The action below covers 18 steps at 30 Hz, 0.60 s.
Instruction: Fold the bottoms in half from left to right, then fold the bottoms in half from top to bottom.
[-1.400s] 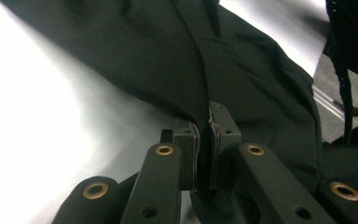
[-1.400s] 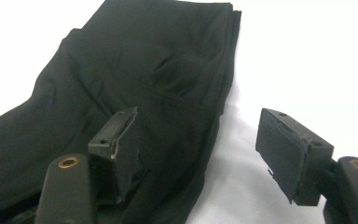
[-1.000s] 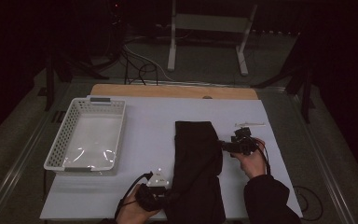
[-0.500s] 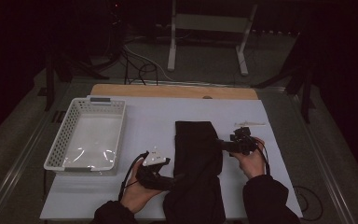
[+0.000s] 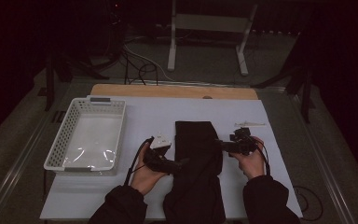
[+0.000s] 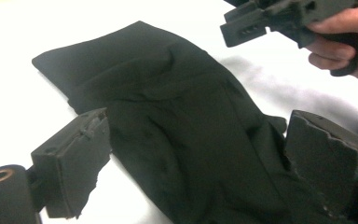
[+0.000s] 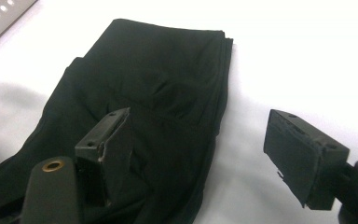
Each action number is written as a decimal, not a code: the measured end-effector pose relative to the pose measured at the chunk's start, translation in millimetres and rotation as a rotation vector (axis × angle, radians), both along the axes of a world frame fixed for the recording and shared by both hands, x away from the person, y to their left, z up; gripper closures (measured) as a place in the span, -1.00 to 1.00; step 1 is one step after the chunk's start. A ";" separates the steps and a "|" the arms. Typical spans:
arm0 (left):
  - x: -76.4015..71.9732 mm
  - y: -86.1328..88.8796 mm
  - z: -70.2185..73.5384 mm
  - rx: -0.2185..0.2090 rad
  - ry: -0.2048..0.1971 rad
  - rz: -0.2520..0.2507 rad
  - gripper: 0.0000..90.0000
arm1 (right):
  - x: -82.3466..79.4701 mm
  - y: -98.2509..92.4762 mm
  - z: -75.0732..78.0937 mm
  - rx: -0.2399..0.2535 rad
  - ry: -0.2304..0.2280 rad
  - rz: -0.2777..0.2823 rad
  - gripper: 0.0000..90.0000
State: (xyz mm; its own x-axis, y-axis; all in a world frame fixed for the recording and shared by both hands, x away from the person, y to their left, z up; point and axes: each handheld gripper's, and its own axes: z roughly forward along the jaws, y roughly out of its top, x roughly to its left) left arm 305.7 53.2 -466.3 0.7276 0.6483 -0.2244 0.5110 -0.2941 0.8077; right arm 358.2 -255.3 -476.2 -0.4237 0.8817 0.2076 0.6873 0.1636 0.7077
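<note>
A black folded garment [image 5: 196, 154] lies lengthwise on the white table cover [image 5: 140, 116], its near end hanging over the front edge. My left gripper [image 5: 182, 164] points right at the cloth's left edge. In the left gripper view its jaws [image 6: 196, 158] stand wide apart and have just been opening, with the garment [image 6: 168, 107] lying between and beyond them, unpinched. My right gripper [image 5: 220, 145] points left at the cloth's right edge. Its jaws [image 7: 200, 149] have also just opened further, straddling the garment's [image 7: 158, 79] edge without pressing on it.
A white perforated basket [image 5: 58, 156] stands on the left of the table, its corner [image 7: 0, 14] visible in the right gripper view. A small pale object [image 5: 249, 124] lies at the right rear. A wooden strip [image 5: 168, 91] runs along the far edge.
My left hand has moved away from the person along the cloth's left edge, and its jaws have gone from nearly shut to wide apart. The right hand has stayed put.
</note>
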 end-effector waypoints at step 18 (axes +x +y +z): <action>42.3 -7.4 -3.6 0.031 0.015 0.054 -0.79 | 1.2 1.2 -2.9 0.009 -0.004 0.004 -0.47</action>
